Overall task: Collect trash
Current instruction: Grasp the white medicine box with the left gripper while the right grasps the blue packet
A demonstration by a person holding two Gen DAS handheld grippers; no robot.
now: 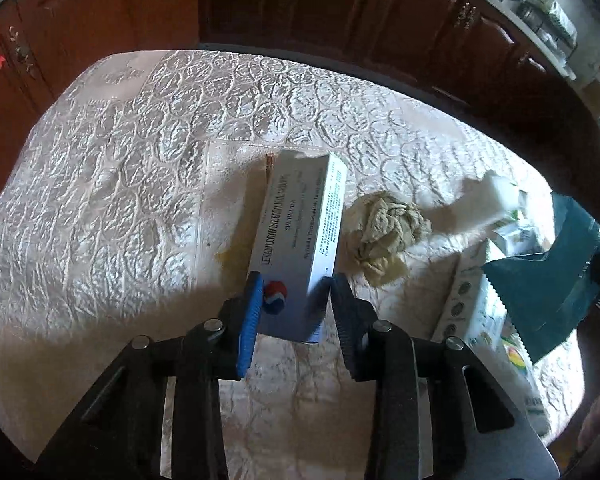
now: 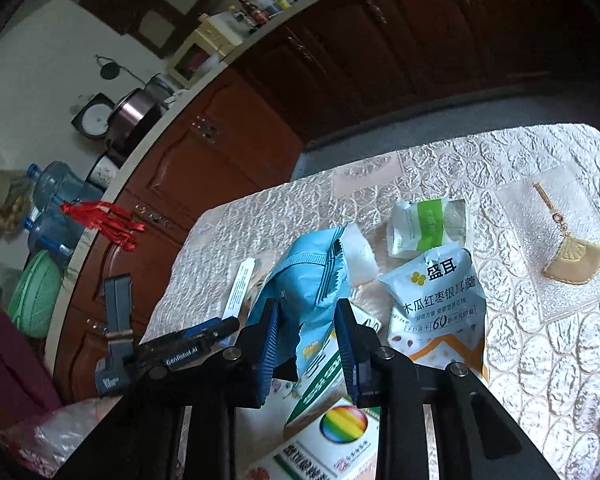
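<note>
My left gripper (image 1: 290,292) is shut on a white medicine box (image 1: 300,236) with a red and blue logo, held tilted above the table. A crumpled beige tissue (image 1: 384,232) lies on the cloth just right of it. My right gripper (image 2: 306,316) is shut on a light blue snack wrapper (image 2: 304,276), held above other trash. That wrapper shows teal at the right edge of the left wrist view (image 1: 548,280). Under it lie a white food pouch (image 2: 436,304) with Chinese print, a green and white wrapper (image 2: 428,228) and a box with a rainbow circle (image 2: 332,436).
The table has a white embossed cloth (image 1: 100,200). A gold fan-shaped charm (image 2: 572,260) lies at the far right of it. The left gripper's body (image 2: 168,356) shows at the table's left edge. Brown cabinets (image 1: 340,8) stand behind. Water jugs (image 2: 56,200) and a green basket (image 2: 32,300) are at left.
</note>
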